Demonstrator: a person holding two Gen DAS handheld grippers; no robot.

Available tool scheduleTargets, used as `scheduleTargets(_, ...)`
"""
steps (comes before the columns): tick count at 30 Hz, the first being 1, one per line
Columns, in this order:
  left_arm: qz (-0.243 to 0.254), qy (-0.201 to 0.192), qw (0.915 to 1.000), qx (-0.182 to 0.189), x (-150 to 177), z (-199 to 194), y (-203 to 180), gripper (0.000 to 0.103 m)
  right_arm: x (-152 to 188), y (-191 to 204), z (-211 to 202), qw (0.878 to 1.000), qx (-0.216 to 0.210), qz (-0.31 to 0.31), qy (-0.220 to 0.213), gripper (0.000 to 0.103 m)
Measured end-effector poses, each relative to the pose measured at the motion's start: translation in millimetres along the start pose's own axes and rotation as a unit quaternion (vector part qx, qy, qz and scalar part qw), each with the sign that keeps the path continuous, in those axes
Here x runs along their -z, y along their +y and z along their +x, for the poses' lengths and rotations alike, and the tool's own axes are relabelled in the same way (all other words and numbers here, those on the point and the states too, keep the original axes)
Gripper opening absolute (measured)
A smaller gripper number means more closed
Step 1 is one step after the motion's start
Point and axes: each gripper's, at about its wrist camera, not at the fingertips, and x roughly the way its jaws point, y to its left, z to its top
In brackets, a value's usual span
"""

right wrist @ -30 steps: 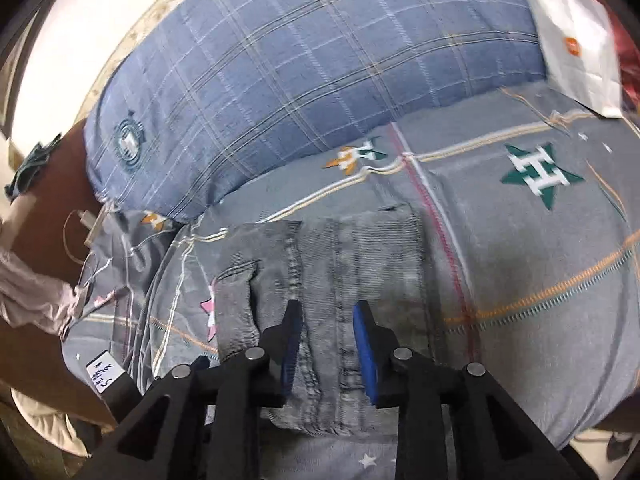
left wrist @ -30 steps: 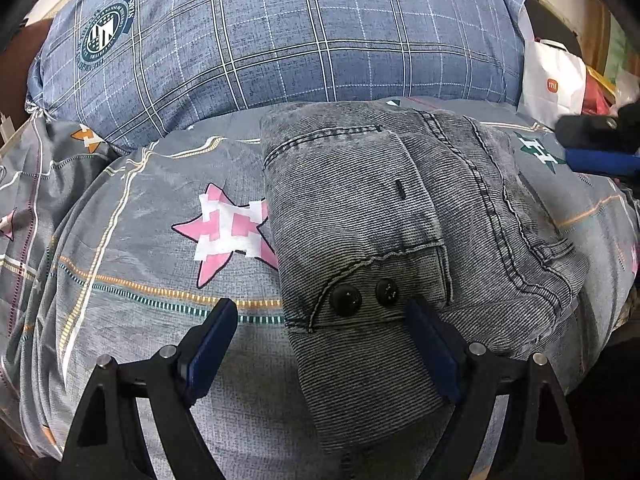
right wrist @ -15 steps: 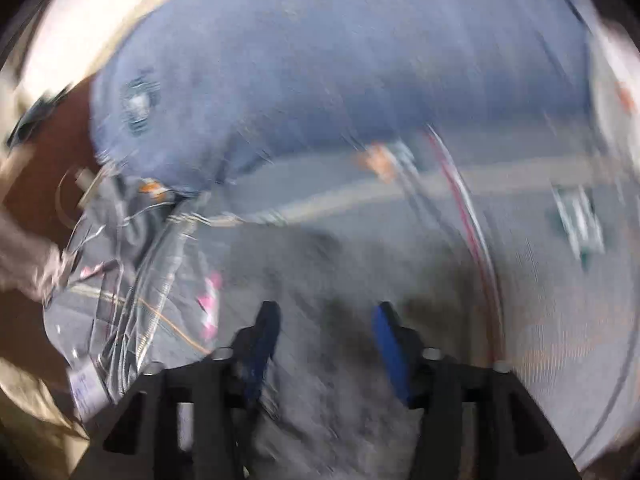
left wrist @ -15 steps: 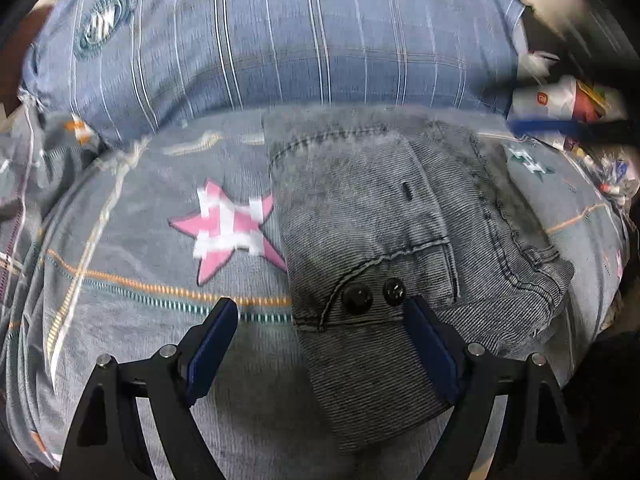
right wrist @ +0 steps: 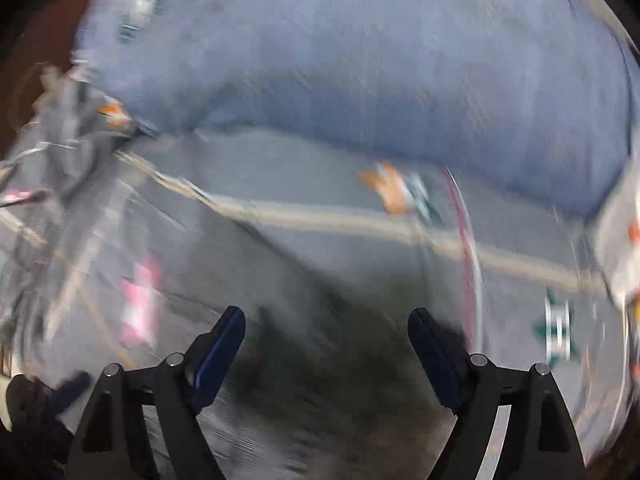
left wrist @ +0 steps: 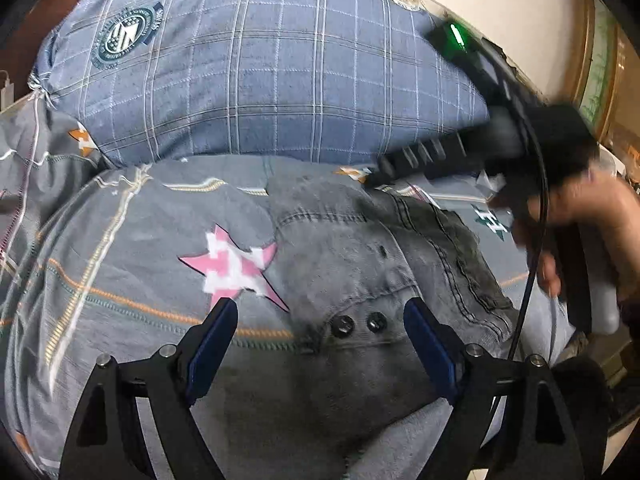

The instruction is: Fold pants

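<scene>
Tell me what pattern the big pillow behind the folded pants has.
The pillow is blue plaid with thin pale lines and a round crest; the left wrist view shows it best.

Grey denim pants (left wrist: 360, 264), blue plaid pillow (left wrist: 260, 76), grey star-print sheet (left wrist: 132, 248).

Soft, even indoor light falls across the left wrist view, with no hard shadows or glare; the blue plaid pillow (left wrist: 248, 72) at upper centre is sharp, while the folded grey pants (left wrist: 380, 288) at centre are slightly smeared; the hand (left wrist: 576, 216) at the right edge is motion-blurred; a green indicator light (left wrist: 456, 36) glows at upper right; fisheye bending and black vignetting ring both frames; the right wrist view is heavily streaked throughout, dimmest at lower centre.
</scene>
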Motion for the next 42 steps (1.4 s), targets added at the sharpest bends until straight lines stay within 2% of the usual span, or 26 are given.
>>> scheduleTargets(1,0.000,0.020,0.9998,0.007,1.0,8.6,2.0,0.085,-11.4,14.9,-1.5,1.000,-0.001,-0.021,-0.011,0.086)
scheduleTargets(3,0.011,0.087,0.9960,0.015,11.0,34.5,0.3,0.085,-30.1,38.1,10.2,0.998,0.003,-0.065,-0.011,0.094)
scheduleTargets(4,0.011,0.090,0.9958,0.015,14.0,38.2,0.4,0.086,-35.0,43.3,26.1,0.997,0.011,-0.082,0.004,0.097)
scheduleTargets(6,0.005,0.084,0.9963,0.017,10.8,37.1,3.0,0.086,-27.5,41.4,79.9,0.989,0.041,-0.104,0.096,0.100)
scheduleTargets(7,0.004,0.081,0.9966,0.016,8.9,35.8,4.5,0.086,-20.4,27.7,99.1,0.989,0.016,-0.071,0.133,0.101)
scheduleTargets(8,0.004,0.076,0.9970,0.015,8.7,34.3,5.2,0.086,-19.2,9.3,100.5,0.991,-0.019,-0.001,0.132,0.102)
scheduleTargets(10,0.001,0.069,0.9975,0.015,11.2,29.7,5.2,0.086,-19.6,1.8,81.8,0.995,-0.024,0.013,0.101,0.101)
scheduleTargets(11,-0.003,0.069,0.9975,0.016,11.1,29.7,5.5,0.086,-18.2,0.5,59.9,0.998,-0.001,0.005,0.066,0.101)
scheduleTargets(13,-0.006,0.061,0.9980,0.015,10.4,27.6,6.0,0.086,-12.7,-5.1,30.3,0.999,0.020,0.009,0.031,0.101)
scheduleTargets(14,-0.006,0.057,0.9982,0.015,10.2,26.3,6.0,0.086,-2.5,-12.4,8.7,1.000,0.022,0.021,0.006,0.101)
scheduleTargets(16,-0.010,0.053,0.9984,0.015,12.0,24.1,8.4,0.086,17.9,-24.1,-14.6,0.998,0.029,0.045,-0.013,0.103)
scheduleTargets(18,-0.021,0.056,0.9980,0.016,11.3,23.9,12.9,0.086,43.5,-32.7,-22.1,0.998,0.023,0.063,-0.014,0.103)
scheduleTargets(19,-0.028,0.059,0.9977,0.016,11.1,24.3,14.6,0.086,59.0,-34.3,-14.4,0.998,0.028,0.059,0.008,0.103)
scheduleTargets(20,-0.033,0.061,0.9975,0.015,10.2,25.2,15.7,0.086,80.1,-34.7,7.6,0.997,0.046,0.042,0.049,0.103)
scheduleTargets(21,-0.038,0.063,0.9973,0.011,9.0,25.3,16.5,0.086,90.9,-31.4,17.4,0.996,0.044,0.035,0.063,0.102)
scheduleTargets(24,-0.045,0.065,0.9969,-0.006,8.4,19.3,14.1,0.086,101.1,-46.0,3.5,0.995,0.006,0.092,0.031,0.102)
scheduleTargets(26,-0.046,0.064,0.9967,-0.022,7.5,15.6,11.2,0.086,100.0,-42.3,-25.4,0.996,0.013,0.082,-0.023,0.103)
scheduleTargets(28,-0.044,0.063,0.9964,-0.034,7.9,10.6,7.4,0.086,106.9,-38.8,-41.5,0.996,0.001,0.080,-0.050,0.103)
scheduleTargets(30,-0.042,0.065,0.9959,-0.048,10.2,7.1,3.9,0.086,124.9,-36.2,-33.7,0.996,-0.003,0.074,-0.040,0.103)
scheduleTargets(31,-0.039,0.071,0.9952,-0.055,12.0,6.8,1.7,0.086,132.3,-36.1,-13.4,0.998,0.009,0.066,-0.009,0.103)
scheduleTargets(32,-0.038,0.076,0.9944,-0.062,13.3,6.8,0.0,0.086,142.6,-40.5,5.2,0.997,-0.010,0.080,0.018,0.102)
scheduleTargets(33,-0.037,0.082,0.9936,-0.068,14.9,6.3,-1.7,0.086,148.7,-54.3,6.2,0.990,-0.050,0.135,0.004,0.103)
scheduleTargets(34,-0.034,0.085,0.9930,-0.074,16.3,5.1,-3.7,0.086,147.8,-58.6,4.1,0.987,-0.062,0.148,0.001,0.103)
scheduleTargets(38,-0.028,0.089,0.9909,-0.097,16.0,1.8,-7.5,0.086,144.6,-52.9,-13.1,0.991,-0.049,0.117,-0.044,0.103)
scheduleTargets(42,-0.020,0.094,0.9887,-0.115,13.7,1.2,-12.6,0.086,147.6,-63.3,-20.8,0.987,-0.060,0.138,-0.062,0.103)
